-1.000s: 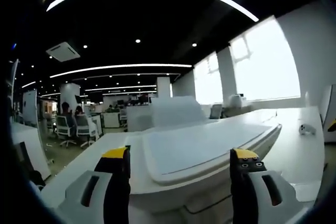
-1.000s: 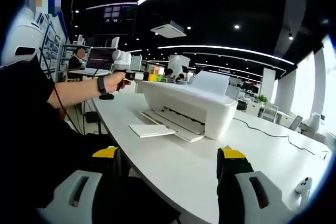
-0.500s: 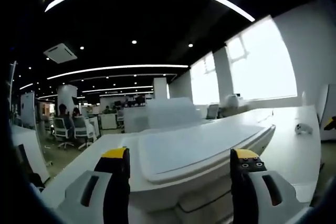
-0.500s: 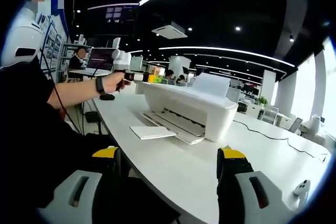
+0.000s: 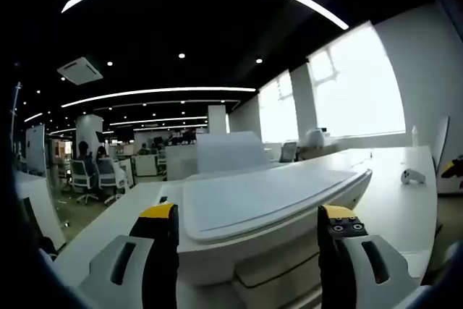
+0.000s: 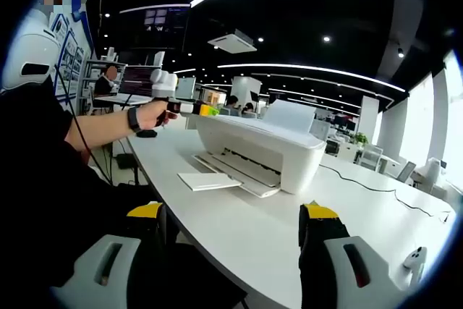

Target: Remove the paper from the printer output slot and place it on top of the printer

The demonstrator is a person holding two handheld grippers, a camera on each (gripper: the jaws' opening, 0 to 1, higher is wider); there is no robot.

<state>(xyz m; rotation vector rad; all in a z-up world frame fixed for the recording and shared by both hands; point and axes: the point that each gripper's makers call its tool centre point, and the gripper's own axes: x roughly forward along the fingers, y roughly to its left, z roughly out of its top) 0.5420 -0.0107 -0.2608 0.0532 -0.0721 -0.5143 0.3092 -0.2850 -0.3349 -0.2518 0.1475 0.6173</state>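
The printer [image 6: 264,151] is smooth white plastic with a soft sheen; its lid [image 5: 268,197] looks matt. The paper [image 6: 210,180] is flat, matt white. The table [image 6: 268,240] has a smooth white surface, faintly glossy. Both grippers' jaws look like black plastic with yellow tips, on pale grey matt bodies.

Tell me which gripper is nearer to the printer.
Left. The left gripper is right at the printer, its jaws either side of the lid's near end. The right gripper hangs back off the table's edge.
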